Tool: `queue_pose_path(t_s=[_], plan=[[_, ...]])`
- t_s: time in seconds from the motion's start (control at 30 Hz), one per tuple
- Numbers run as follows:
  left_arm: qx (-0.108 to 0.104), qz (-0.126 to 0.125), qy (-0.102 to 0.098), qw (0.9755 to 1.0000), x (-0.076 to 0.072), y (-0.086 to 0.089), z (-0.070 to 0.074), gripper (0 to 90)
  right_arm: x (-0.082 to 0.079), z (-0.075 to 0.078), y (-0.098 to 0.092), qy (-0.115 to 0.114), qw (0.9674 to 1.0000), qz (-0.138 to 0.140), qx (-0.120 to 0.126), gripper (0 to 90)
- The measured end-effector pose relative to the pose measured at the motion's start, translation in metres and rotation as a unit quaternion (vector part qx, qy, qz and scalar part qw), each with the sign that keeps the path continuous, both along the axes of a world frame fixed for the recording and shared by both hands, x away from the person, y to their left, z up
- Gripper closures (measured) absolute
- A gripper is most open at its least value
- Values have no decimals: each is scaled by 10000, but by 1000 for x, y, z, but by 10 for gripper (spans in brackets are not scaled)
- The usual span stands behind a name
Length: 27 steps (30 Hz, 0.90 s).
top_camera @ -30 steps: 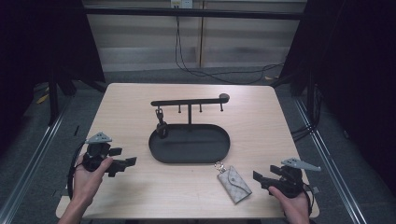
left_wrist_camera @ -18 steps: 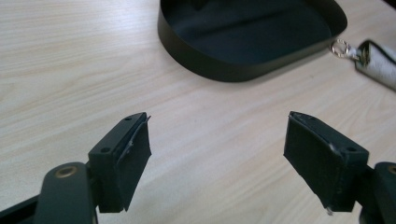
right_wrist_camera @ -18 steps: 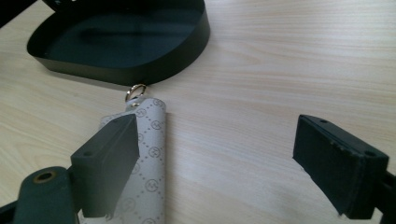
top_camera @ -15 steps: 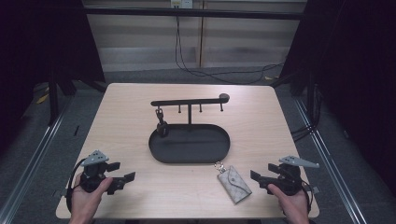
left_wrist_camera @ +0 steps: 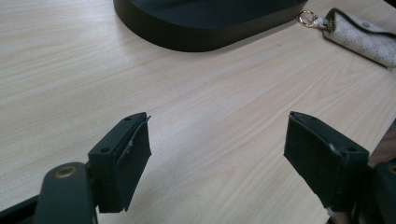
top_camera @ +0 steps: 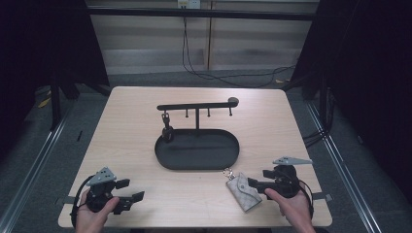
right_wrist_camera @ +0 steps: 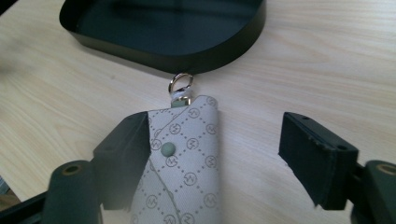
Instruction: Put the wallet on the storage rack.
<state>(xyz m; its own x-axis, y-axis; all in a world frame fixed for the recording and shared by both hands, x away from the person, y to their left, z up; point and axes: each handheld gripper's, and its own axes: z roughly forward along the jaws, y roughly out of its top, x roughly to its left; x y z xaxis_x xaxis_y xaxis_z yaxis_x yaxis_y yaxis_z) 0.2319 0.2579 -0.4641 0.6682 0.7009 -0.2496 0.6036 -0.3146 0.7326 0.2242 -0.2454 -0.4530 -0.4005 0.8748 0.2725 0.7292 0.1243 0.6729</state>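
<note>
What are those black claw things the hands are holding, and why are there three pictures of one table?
Those are tongs: a person holds one pair in each hand and squeezes them to pick things up. One camera looks down from above, where you see the left tongs and the right tongs near the front edge of the wooden table. The other two cameras ride on the tongs themselves, looking out between their black tips.

On the table sits a dark oval tray with a little rack of hooks standing behind it. In front lies a small patterned key pouch with a metal ring.

The left tongs are wide open over bare wood. The right tongs have just been closing around the pouch: one tip touches it, the other is apart, so it is not gripped yet.
</note>
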Motion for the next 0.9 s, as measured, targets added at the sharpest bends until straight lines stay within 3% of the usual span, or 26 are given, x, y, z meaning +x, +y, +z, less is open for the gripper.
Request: queue_pose_path(t_s=[0.17,0.2,0.27,0.47,0.6,0.63,0.67,0.77,0.83,0.9], plan=[[25,33,-37,10000,-1,1,0,222,9,-1,8,303,9994,21,-145,274],[-13,33,-30,10000,-1,1,1,222,12,-2,13,502,9984,161,-206,254],[-74,19,-21,10000,-1,2,1,222,15,-1,17,641,9972,255,-276,242],[-68,-25,-20,10000,-1,2,1,222,20,5,27,883,9940,453,-469,217],[-58,-44,-18,10000,-1,2,1,222,26,5,37,1178,9884,653,-706,208],[-62,-45,-15,10000,-1,2,2,222,29,2,41,1274,9855,748,-832,221],[-57,-26,-39,10000,-1,2,2,222,29,2,41,1274,9855,748,-832,221],[-86,-18,-46,10000,-1,3,2,222,32,-4,47,1466,9810,892,-905,250],[-93,-30,-32,9999,-1,3,2,222,32,-5,48,1471,9805,909,-931,259],[-95,-37,-36,9999,-1,3,2,222,33,-8,51,1596,9770,942,-1051,260]])
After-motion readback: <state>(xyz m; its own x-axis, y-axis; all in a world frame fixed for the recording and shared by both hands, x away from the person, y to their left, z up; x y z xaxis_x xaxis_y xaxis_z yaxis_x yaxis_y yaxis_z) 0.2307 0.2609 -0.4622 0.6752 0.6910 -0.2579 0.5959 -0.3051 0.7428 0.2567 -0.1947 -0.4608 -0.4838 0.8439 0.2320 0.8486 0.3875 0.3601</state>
